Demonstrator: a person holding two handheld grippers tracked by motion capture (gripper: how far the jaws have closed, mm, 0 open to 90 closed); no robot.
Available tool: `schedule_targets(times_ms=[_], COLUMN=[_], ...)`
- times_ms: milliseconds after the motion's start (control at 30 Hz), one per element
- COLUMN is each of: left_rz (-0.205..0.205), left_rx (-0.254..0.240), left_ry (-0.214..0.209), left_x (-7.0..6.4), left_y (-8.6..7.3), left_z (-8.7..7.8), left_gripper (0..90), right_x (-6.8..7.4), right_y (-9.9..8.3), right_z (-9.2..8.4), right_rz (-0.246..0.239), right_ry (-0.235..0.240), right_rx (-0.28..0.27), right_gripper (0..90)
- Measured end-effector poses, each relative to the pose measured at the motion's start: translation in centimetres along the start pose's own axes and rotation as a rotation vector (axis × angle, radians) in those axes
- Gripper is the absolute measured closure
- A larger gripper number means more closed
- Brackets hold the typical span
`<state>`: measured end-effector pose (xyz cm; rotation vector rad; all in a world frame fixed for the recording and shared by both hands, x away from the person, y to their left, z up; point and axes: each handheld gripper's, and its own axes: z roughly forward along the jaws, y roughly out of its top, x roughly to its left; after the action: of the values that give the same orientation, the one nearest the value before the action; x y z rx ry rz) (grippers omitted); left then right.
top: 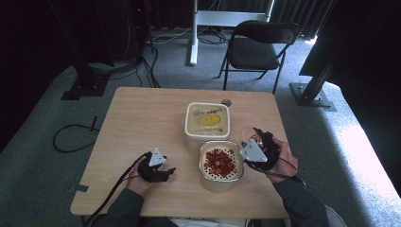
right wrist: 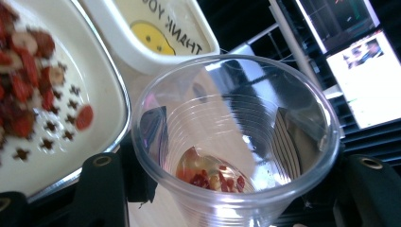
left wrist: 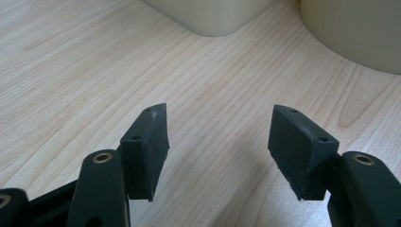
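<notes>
Table (top: 142, 118): pale wood-grain top, square, rounded corners.
Lidded tub (top: 207, 120): cream plastic, rounded square; I read a yellow smiley on the lid.
Strainer bowl (top: 221, 165): cream, metal-rimmed, star-shaped holes; holds red and tan dried pieces (top: 220, 162).
Cup (right wrist: 236, 142): clear ribbed plastic, round, tilted; a few red bits at the bottom.
Left gripper (left wrist: 220, 146): my jaws stand wide, nothing between, low over the table.
Right gripper (top: 257, 146): jaws clamp the cup's sides, just beside the strainer bowl.
</notes>
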<state>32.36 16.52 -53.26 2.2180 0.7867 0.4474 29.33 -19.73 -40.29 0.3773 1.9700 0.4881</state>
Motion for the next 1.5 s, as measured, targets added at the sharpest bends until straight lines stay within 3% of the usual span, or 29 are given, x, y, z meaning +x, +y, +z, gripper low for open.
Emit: schedule_targets(times_ms=[100, 267, 567, 867, 900, 933, 1100, 1300, 1500], left_rz=[-0.002, -0.003, 0.000, -0.001, -0.001, 0.001, -0.001, 0.002, 0.000], left_rx=[-0.003, -0.003, -0.002, -0.003, -0.003, -0.002, -0.005, -0.004, -0.005], left_ry=[-0.002, -0.003, -0.005, -0.007, -0.007, -0.006, -0.007, -0.006, -0.008], left_x=[0.0, 0.0, -0.1, -0.1, -0.1, -0.1, -0.1, -0.1, -0.1], left_y=[0.0, 0.0, 0.0, 0.0, 0.0, 0.0, 0.0, 0.0, 0.0], left_z=[0.0, 0.0, 0.0, 0.0, 0.0, 0.0, 0.0, 0.0, 0.0], left_gripper=[39.4, 39.3, 39.4, 39.3, 39.3, 39.3, 39.3, 39.3, 39.3], right_x=[0.4, 0.8, 1.5, 2.5, 2.5, 2.9, 3.6, 3.8, 3.7], right_y=[0.5, 1.3, 1.8, 2.4, 2.4, 2.5, 2.5, 2.4, 2.2], right_z=[-0.1, -0.1, -0.1, -0.2, -0.2, -0.3, -0.4, -0.5, -0.3], right_rz=[-0.096, -0.207, -0.361, -0.556, -0.556, -0.611, -0.720, -0.766, -0.763], right_ry=[-0.019, -0.040, -0.082, -0.162, -0.162, -0.191, -0.241, -0.268, -0.273], right_rx=[0.014, 0.031, 0.064, 0.103, 0.103, 0.115, 0.127, 0.141, 0.138], right_gripper=[36.2, 36.1, 35.9, 35.8, 35.8, 35.7, 35.5, 35.5, 35.4])
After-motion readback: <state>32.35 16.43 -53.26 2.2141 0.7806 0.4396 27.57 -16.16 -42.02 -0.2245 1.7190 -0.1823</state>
